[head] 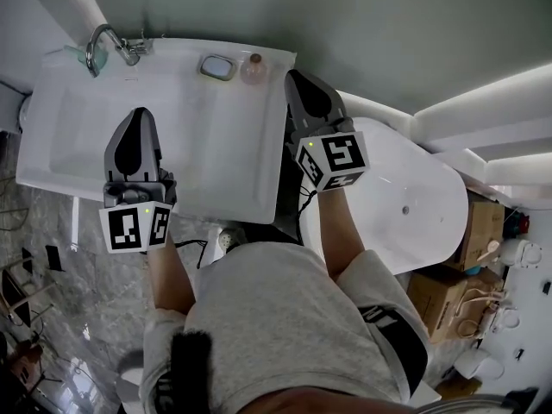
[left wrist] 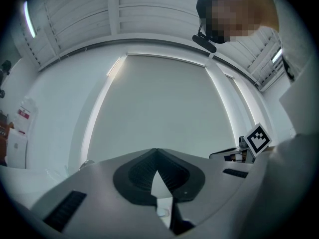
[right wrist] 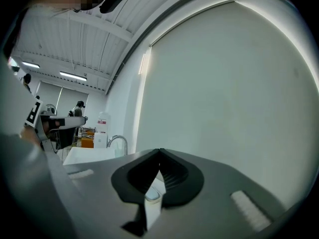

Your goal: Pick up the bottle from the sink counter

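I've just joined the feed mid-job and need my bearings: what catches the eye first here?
Two shut, empty grippers with marker cubes dominate the head view: the left gripper over the white sink, the right gripper at the sink's right edge. A small round pinkish bottle stands on the back rim beside a dish, just left of the right gripper's tip. A white bathtub fills the right.

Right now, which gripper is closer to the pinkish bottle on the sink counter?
Right. The right gripper hangs just to the bottle's right in the head view, apart from it; the left gripper is over the sink basin, much farther off.
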`<state>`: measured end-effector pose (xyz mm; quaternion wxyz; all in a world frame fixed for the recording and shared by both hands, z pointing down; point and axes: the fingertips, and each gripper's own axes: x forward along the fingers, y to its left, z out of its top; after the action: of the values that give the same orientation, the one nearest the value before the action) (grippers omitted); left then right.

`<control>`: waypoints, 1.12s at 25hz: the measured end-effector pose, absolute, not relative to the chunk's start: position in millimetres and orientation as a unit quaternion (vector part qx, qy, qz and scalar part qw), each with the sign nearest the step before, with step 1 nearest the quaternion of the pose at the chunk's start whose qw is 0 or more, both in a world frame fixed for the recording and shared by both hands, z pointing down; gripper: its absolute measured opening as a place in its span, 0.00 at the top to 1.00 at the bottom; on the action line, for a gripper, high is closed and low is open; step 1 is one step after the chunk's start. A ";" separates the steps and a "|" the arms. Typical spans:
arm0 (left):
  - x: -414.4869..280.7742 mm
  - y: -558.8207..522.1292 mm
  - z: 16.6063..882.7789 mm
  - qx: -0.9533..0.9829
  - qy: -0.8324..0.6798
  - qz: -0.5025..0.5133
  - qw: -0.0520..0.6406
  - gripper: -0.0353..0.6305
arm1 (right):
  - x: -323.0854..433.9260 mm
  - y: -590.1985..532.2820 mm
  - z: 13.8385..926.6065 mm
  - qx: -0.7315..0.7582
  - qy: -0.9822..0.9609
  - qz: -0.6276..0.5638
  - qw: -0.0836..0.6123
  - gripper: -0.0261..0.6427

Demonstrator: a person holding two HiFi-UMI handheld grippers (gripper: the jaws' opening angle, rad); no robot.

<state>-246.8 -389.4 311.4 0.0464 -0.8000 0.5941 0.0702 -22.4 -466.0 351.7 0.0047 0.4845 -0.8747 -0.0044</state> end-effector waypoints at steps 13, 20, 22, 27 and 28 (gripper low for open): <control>-246.9 -415.7 335.7 -0.781 0.623 0.047 0.025 0.94 | -31.6 -527.6 432.1 0.452 -0.889 0.038 0.061 0.94; -238.7 -422.7 342.0 -0.781 0.622 0.041 0.025 0.94 | -35.3 -548.1 473.9 0.443 -0.891 0.055 0.080 0.94; -236.9 -424.3 344.8 -0.781 0.623 0.037 0.023 0.94 | -36.5 -554.7 483.9 0.442 -0.891 0.058 0.083 0.94; -240.3 -427.0 354.0 -0.776 0.630 0.026 0.014 0.94 | -42.6 -571.8 510.8 0.432 -0.894 0.067 0.101 0.86; -241.6 -427.4 355.7 -0.775 0.632 0.024 0.012 0.94 | -43.6 -574.9 515.9 0.430 -0.894 0.068 0.104 0.86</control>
<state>-241.6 -427.4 355.7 0.0124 -0.7749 0.6316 0.0240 -43.6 -574.9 515.9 0.1043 0.4298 -0.8943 0.0684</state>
